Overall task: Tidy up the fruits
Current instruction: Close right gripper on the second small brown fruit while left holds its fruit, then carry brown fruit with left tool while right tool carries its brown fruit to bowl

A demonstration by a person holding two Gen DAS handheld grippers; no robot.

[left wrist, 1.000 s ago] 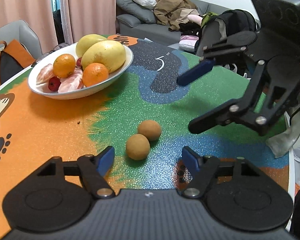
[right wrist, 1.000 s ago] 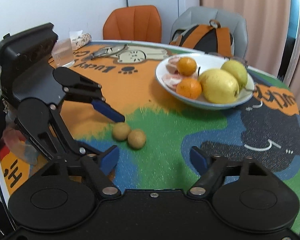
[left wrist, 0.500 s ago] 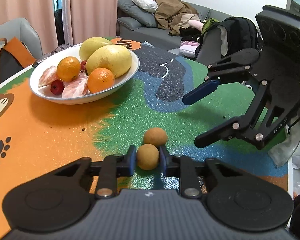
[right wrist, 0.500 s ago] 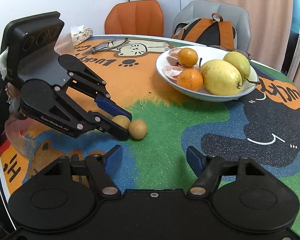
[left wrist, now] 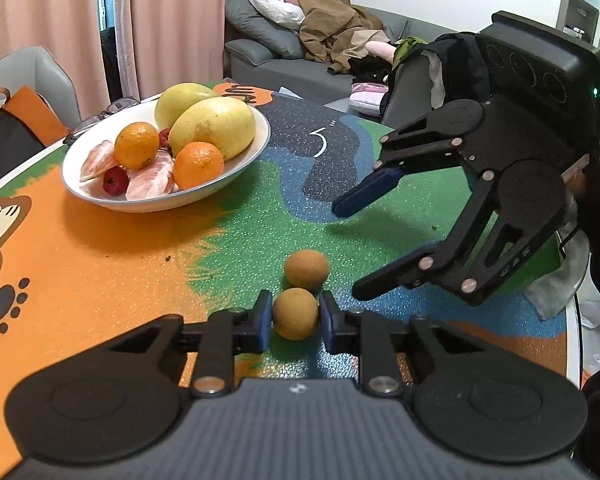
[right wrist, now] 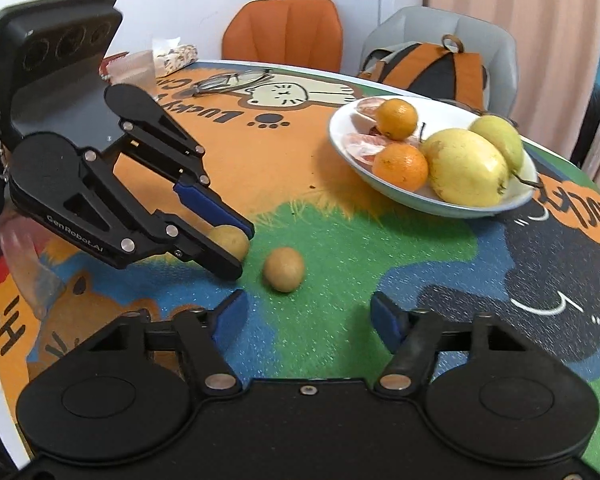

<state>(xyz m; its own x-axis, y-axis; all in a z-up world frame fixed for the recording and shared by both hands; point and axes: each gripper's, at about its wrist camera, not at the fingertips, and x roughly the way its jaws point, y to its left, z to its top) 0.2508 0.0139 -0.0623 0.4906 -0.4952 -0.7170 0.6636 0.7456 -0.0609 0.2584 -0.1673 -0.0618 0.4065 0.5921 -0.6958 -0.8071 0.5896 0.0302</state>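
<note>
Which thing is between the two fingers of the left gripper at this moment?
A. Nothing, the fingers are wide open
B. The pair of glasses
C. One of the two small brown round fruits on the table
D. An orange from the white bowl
C: in the left wrist view the left gripper has its blue pads pressed on both sides of the nearer small brown fruit, while the other brown fruit lies free just beyond it.
</note>
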